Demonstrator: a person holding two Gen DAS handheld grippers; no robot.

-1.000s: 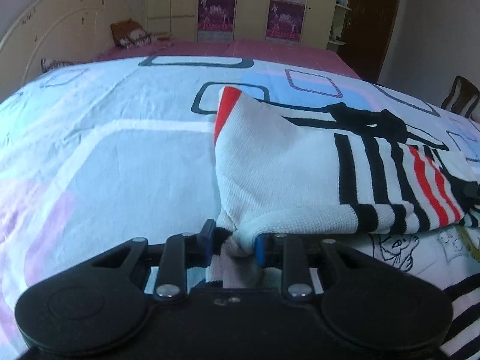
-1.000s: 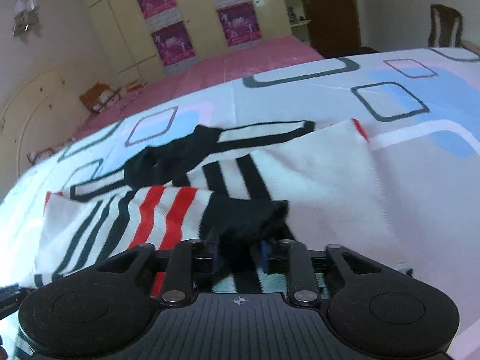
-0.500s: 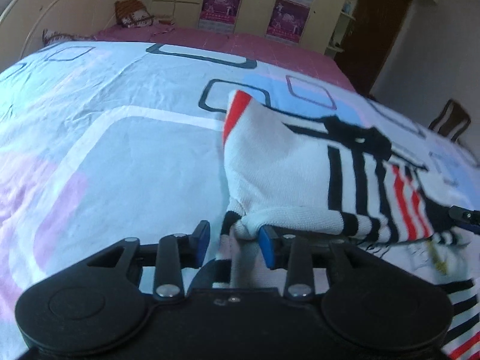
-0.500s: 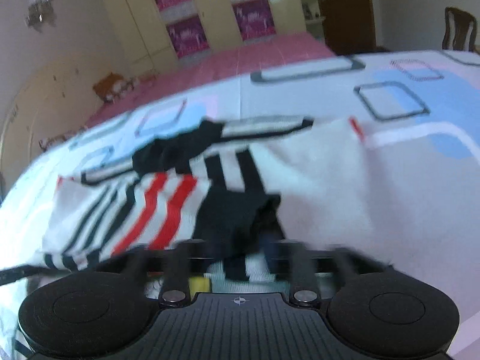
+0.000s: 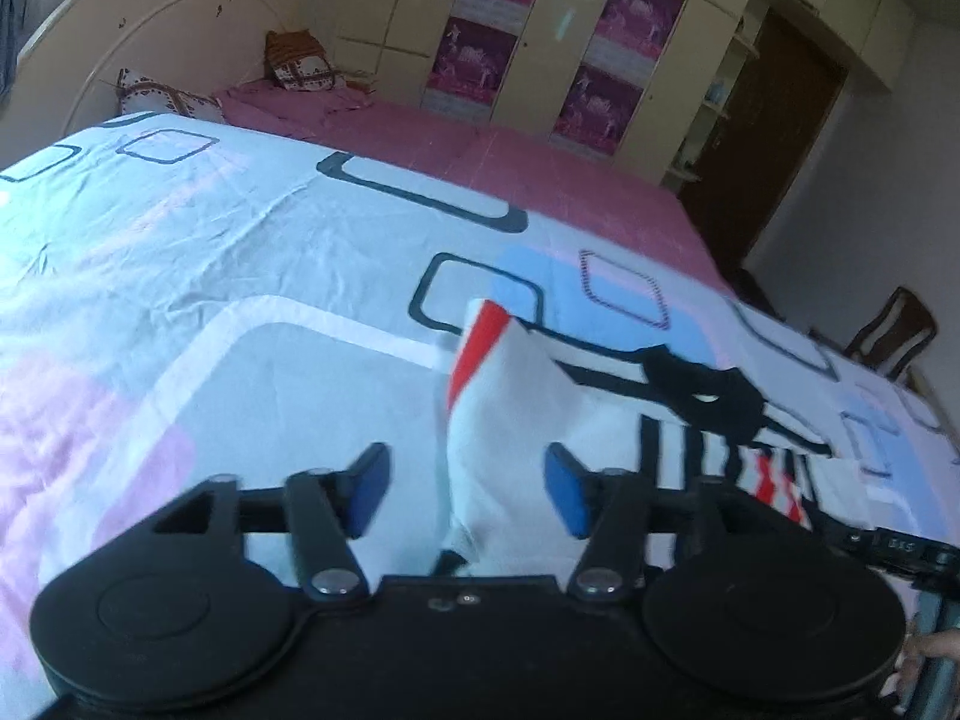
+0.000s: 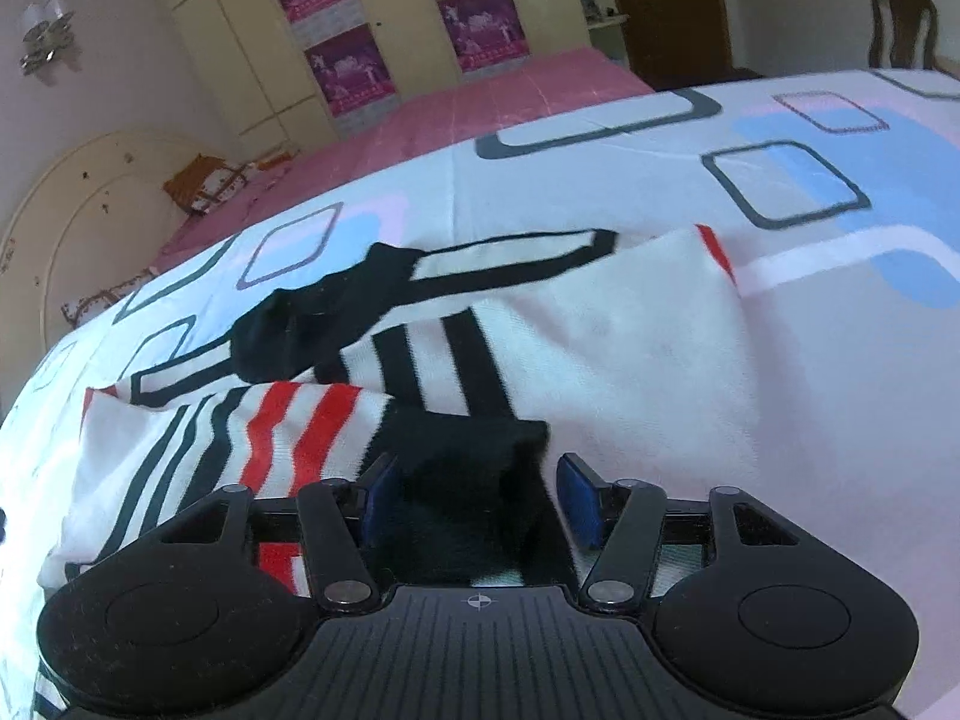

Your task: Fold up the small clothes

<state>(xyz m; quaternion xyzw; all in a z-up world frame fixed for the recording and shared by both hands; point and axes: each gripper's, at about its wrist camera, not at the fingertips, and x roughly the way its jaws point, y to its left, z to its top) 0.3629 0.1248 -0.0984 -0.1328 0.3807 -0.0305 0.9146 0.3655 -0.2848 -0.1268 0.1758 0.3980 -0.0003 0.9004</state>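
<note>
A small white sweater [image 5: 510, 414] with black and red stripes is spread on the bed [image 5: 180, 276], right of centre in the left wrist view. The left gripper [image 5: 465, 489] is seen with its jaws wide apart (they have just been opening), nothing pressed between the blue pads. In the right wrist view, the right gripper [image 6: 477, 495] has just been closing; the black cuff [image 6: 474, 480] lies between its pads, apparently unpinched.
</note>
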